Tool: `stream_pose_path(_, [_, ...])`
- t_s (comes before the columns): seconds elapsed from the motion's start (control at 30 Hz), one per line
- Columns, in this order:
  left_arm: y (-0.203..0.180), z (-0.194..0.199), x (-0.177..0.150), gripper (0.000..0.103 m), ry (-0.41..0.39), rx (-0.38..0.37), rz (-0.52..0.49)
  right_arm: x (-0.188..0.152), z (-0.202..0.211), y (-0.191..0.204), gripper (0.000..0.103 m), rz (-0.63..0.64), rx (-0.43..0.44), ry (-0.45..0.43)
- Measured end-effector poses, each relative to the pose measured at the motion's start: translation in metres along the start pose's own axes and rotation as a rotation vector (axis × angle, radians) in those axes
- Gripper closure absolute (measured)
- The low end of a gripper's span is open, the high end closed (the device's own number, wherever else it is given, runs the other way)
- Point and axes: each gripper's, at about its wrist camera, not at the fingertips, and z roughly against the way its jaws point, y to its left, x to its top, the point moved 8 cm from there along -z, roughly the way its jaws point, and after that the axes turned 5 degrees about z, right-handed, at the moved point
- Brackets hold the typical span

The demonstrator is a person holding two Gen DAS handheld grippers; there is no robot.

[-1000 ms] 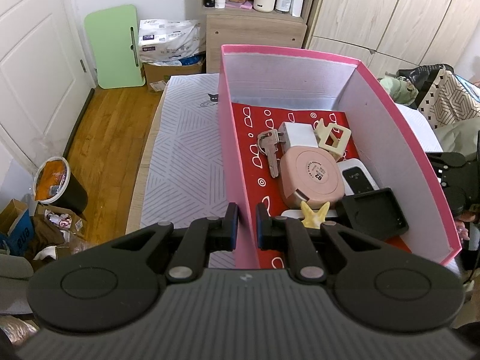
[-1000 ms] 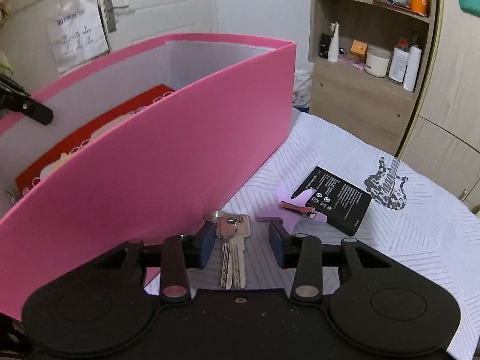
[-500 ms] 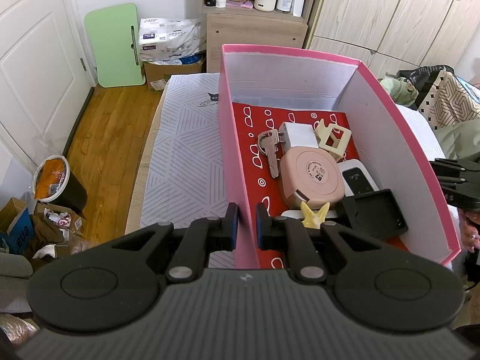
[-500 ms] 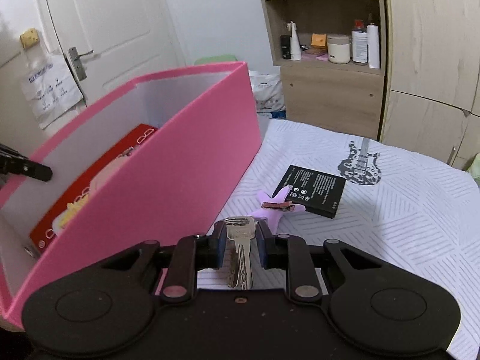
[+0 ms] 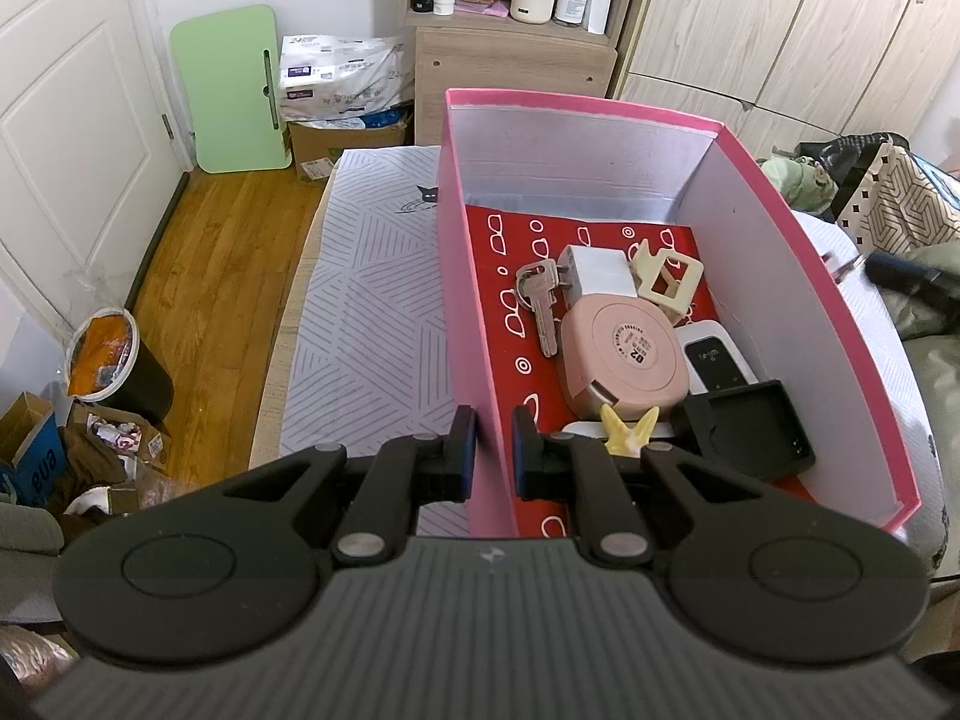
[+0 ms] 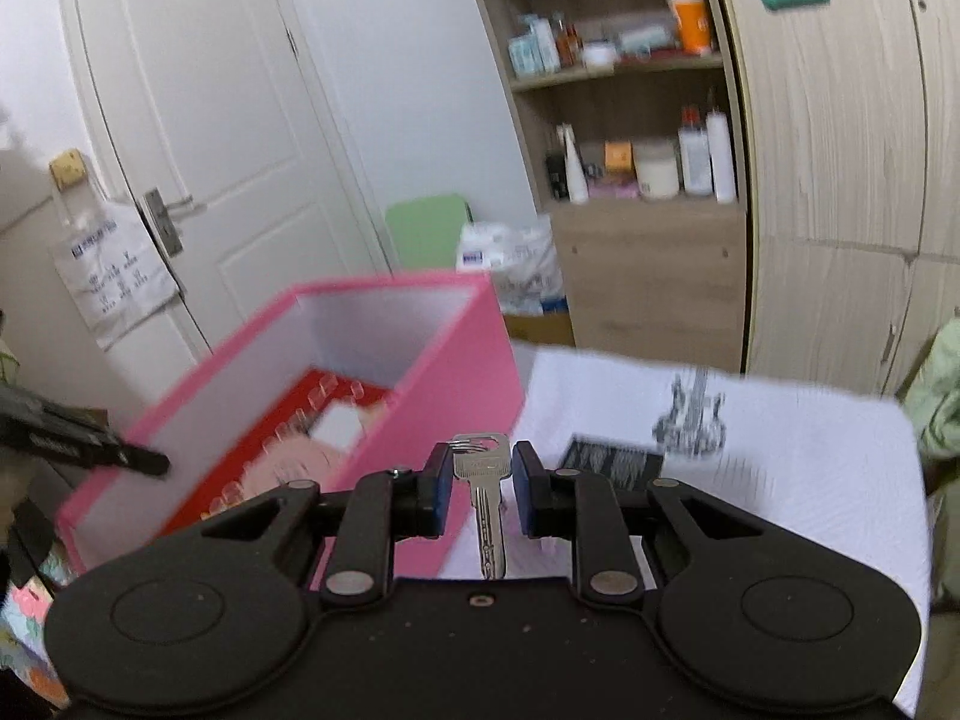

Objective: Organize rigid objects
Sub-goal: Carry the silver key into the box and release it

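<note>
keys now above bedsheet, blurred

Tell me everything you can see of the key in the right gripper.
The key looks like silver metal, with a squarish head bearing a ring at its top and a long grooved blade. It is pinched at the head in the right gripper, blade pointing back toward the camera. It is lifted off the bed beside the pink box, which it does not touch.
</note>
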Motion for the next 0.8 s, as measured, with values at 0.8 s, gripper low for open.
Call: stream_pose_path(0.8, [0.001,-0.004,0.005,0.093,0.025,0.002,0.024,0.055,-0.101,0.145,0.078,0.128,0.406,0.282])
